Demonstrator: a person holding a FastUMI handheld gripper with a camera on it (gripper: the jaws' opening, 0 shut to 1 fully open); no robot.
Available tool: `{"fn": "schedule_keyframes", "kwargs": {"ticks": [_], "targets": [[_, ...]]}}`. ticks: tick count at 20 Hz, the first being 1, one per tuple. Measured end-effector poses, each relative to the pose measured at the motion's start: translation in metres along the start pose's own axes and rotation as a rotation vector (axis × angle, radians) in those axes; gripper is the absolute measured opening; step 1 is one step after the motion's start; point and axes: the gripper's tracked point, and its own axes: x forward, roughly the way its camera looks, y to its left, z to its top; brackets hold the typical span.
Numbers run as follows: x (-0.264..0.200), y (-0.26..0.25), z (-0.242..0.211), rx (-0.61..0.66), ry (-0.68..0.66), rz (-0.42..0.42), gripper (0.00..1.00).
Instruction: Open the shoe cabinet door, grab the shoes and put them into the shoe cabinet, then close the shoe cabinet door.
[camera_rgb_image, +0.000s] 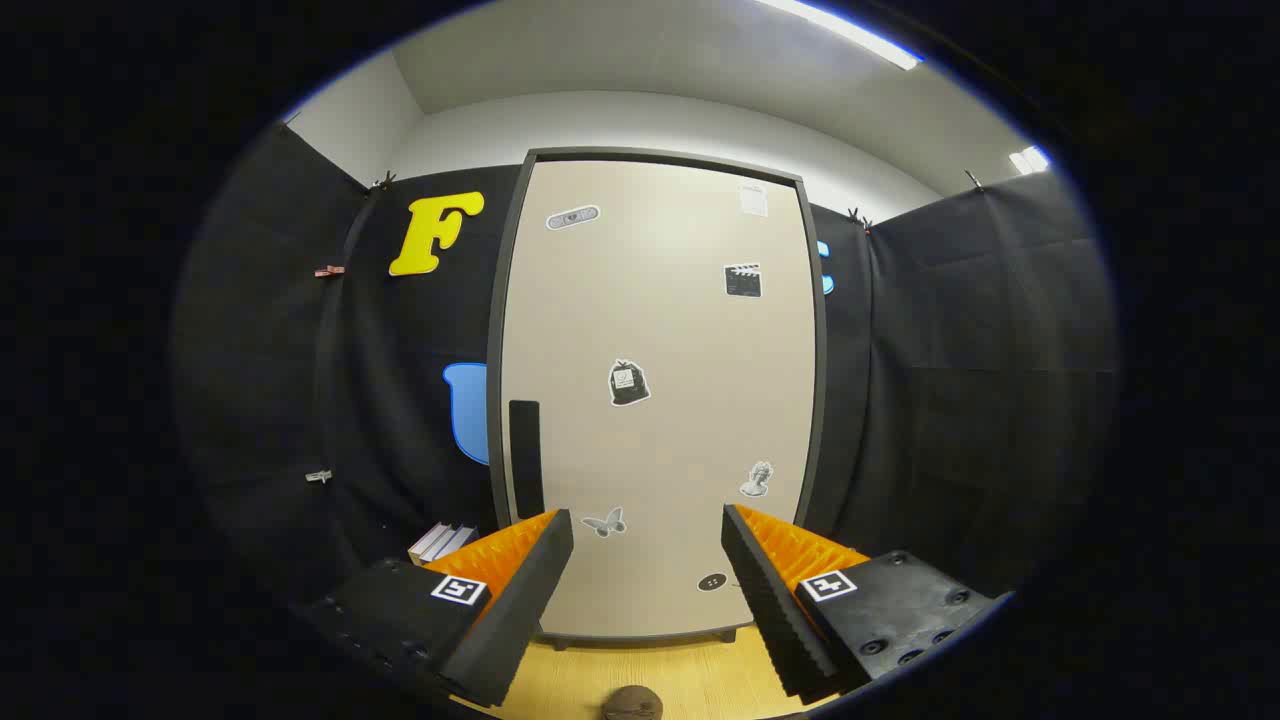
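Note:
A tall beige shoe cabinet door (655, 400) with a dark frame stands shut straight ahead, dotted with small stickers. Its black vertical handle (525, 457) sits on the door's left side, just above my left fingertip. My gripper (648, 525) is open, its orange-and-black fingers (520, 575) spread wide with nothing between them, facing the lower half of the door. A rounded brown thing, perhaps the toe of a shoe (632, 704), lies on the wooden floor below and between the fingers.
Black cloth walls close in the booth on both sides of the cabinet. A few books (442, 541) lie on the floor left of the cabinet, behind my left finger. Light wooden floor (700, 675) runs up to the cabinet's base.

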Motion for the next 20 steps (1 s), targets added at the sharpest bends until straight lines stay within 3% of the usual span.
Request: {"fn": "schedule_keyframes", "kwargs": {"ticks": [20], "targets": [[0.016, 0.021, -0.006, 0.009, 0.018, 0.025, 0.98]]}}
